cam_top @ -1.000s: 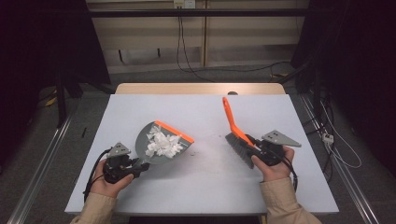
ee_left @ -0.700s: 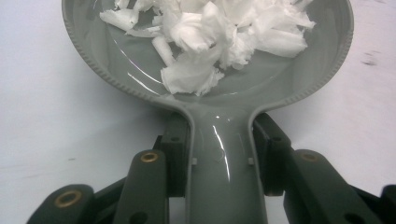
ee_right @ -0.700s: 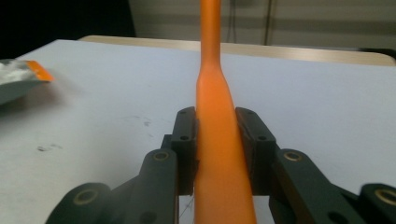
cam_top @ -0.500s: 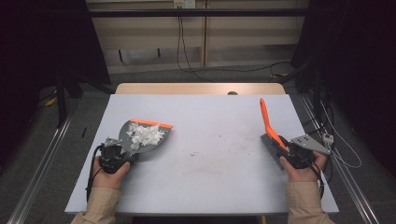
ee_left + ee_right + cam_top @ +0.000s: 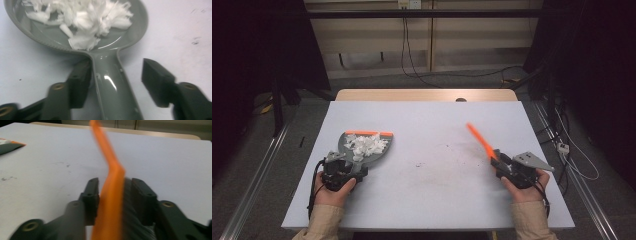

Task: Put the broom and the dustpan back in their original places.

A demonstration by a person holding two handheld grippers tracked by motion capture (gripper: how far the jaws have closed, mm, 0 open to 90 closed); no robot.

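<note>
The left gripper's [image 5: 113, 82] fingers [image 5: 156, 83] are spread around the grey dustpan's [image 5: 362, 150] handle, white scraps [image 5: 82, 20] heaped inside; the orange brush [image 5: 111, 185] is pinched by the right gripper [image 5: 113, 200], now lowered, on the surface [image 5: 437, 135]

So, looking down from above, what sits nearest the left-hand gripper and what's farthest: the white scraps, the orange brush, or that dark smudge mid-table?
From the left gripper:
1. White scraps, piled in the grey dustpan just ahead of it.
2. Dark smudge, mid-table, off to its right.
3. Orange brush, far right, clamped in the right gripper.
</note>
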